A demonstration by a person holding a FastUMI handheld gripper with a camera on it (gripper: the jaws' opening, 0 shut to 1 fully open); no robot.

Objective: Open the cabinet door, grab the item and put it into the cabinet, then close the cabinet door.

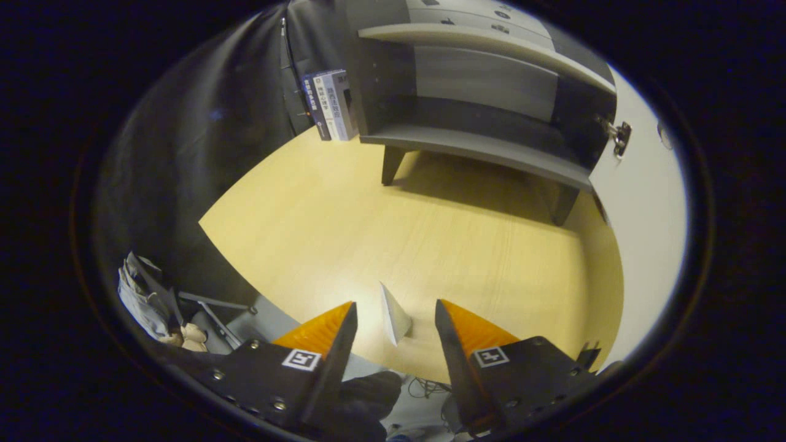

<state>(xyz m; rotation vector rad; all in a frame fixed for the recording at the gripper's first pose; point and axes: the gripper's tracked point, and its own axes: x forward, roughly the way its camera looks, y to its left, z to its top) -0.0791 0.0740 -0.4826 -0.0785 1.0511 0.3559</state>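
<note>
Fingers spread wide, the gripper [393, 319] straddles a small white folded card [393, 319]; looks light and flimsy, best pinched across its upright faces.

The table [344, 215] in the middle of the frame is pale yellow wood with fine grain. The cabinet [473, 92] at the top is grey; its open door [638, 202] on the right is white. The small item [393, 316] near the bottom is white.
</note>
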